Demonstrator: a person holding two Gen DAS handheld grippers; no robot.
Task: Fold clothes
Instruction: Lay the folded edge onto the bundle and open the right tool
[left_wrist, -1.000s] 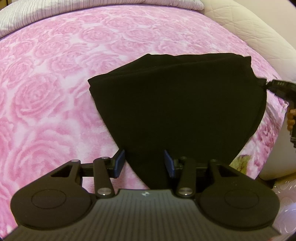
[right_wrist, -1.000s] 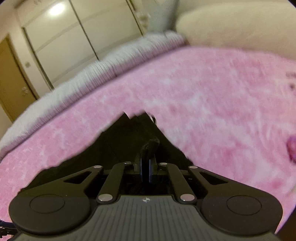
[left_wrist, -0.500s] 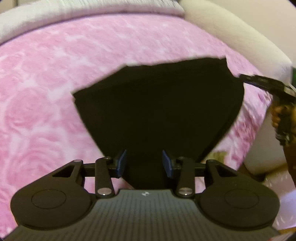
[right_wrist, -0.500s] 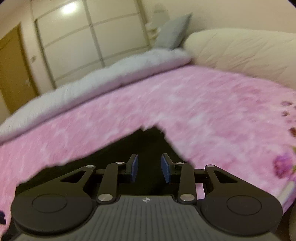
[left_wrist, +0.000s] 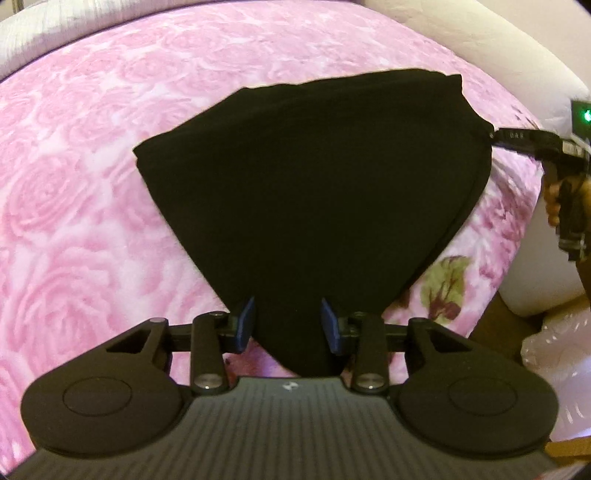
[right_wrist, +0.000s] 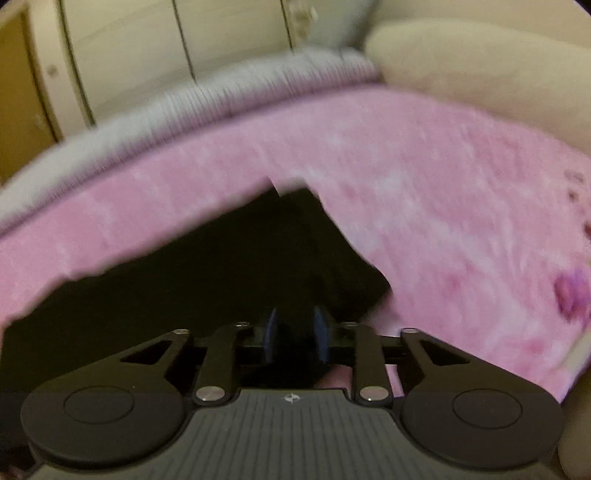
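Observation:
A black folded garment (left_wrist: 306, 184) lies flat on the pink rose bedspread (left_wrist: 74, 184). Its near corner sits between the blue pads (left_wrist: 245, 325) of my left gripper (left_wrist: 288, 326), which is open and low over the bed. In the left wrist view my right gripper (left_wrist: 517, 140) reaches in from the right, its tip at the garment's far right corner, with a hand behind it. The blurred right wrist view shows that gripper (right_wrist: 295, 332) open, with black cloth (right_wrist: 184, 288) between and beyond its pads (right_wrist: 271, 332).
A cream quilted cushion (left_wrist: 461, 40) borders the bed on the right. A grey striped blanket (right_wrist: 184, 99) lies along the far edge, with wardrobe doors (right_wrist: 221, 40) behind. Bare bedspread spreads left of and beyond the garment.
One second ago my right gripper was shut on the garment's corner; it has since opened, and the gap now looks slightly narrower. My left gripper stays open over the near corner.

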